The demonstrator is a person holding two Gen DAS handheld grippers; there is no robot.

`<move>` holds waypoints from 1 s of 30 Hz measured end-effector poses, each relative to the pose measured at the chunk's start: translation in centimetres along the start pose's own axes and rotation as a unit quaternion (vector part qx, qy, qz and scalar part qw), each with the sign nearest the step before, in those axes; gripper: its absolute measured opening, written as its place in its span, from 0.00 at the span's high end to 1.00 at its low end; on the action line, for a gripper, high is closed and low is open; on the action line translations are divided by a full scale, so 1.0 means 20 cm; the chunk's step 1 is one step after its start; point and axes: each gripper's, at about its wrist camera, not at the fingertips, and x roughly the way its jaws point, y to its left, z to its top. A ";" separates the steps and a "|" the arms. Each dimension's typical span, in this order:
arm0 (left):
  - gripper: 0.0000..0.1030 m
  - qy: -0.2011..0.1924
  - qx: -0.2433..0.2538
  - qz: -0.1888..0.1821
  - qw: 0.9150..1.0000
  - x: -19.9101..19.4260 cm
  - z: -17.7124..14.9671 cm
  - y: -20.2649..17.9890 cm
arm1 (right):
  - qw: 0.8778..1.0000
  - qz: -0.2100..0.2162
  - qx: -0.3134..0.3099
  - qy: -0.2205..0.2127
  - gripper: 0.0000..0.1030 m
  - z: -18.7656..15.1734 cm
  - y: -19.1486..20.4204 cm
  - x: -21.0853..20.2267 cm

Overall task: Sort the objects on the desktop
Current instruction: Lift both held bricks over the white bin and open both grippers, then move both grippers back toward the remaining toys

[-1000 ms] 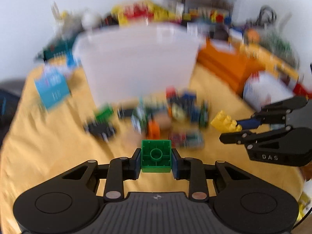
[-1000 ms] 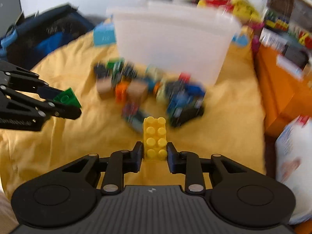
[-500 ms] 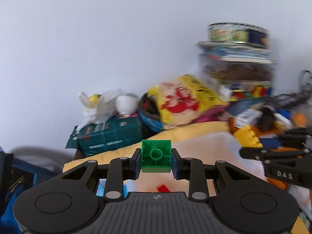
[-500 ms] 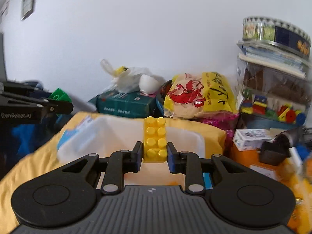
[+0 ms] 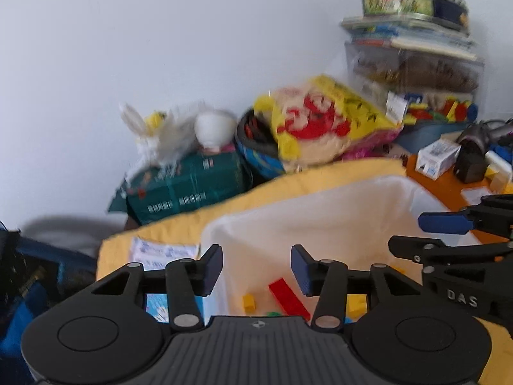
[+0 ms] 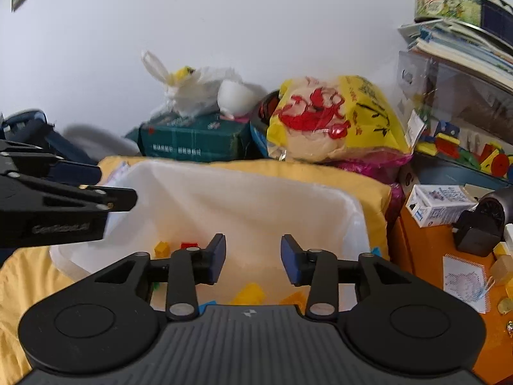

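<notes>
My left gripper (image 5: 256, 271) is open and empty above the near left part of a translucent white bin (image 5: 320, 211). My right gripper (image 6: 253, 261) is open and empty over the same bin (image 6: 250, 199). Loose bricks lie on the bin floor: a long red one (image 5: 288, 296), a small yellow one (image 5: 248, 301), yellow ones (image 6: 248, 293) and a red one (image 6: 189, 245). The right gripper shows at the right of the left wrist view (image 5: 449, 234), and the left gripper at the left of the right wrist view (image 6: 105, 186).
The bin stands on a yellow cloth (image 6: 320, 173). Behind it are a green box (image 6: 195, 141), a white plastic bag (image 6: 192, 89), a yellow snack bag (image 6: 340, 118) and a stack of boxes and a tin (image 6: 461, 48). An orange surface (image 6: 429, 256) with small items lies to the right.
Both grippers opened: the green brick left my left gripper and the yellow brick left my right gripper. Both views tilted down a little over the bin.
</notes>
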 end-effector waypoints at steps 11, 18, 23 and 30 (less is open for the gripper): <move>0.34 -0.022 0.020 -0.054 0.998 -0.45 -0.35 -0.07 | 0.997 0.048 0.003 -0.061 0.43 -0.17 -0.03 -0.42; 0.34 0.117 -0.049 -0.090 0.988 -0.36 -0.87 -0.10 | 0.996 0.066 -0.007 0.058 0.51 -0.61 -0.05 -0.39; 0.35 0.159 -0.047 -0.096 0.982 -0.32 -1.00 -0.15 | 0.989 0.094 -0.031 0.108 0.57 -0.79 0.03 -0.35; 0.35 0.145 -0.057 -0.112 0.981 -0.35 -0.97 -0.17 | 0.978 0.123 -0.123 0.115 0.56 -0.82 0.19 -0.21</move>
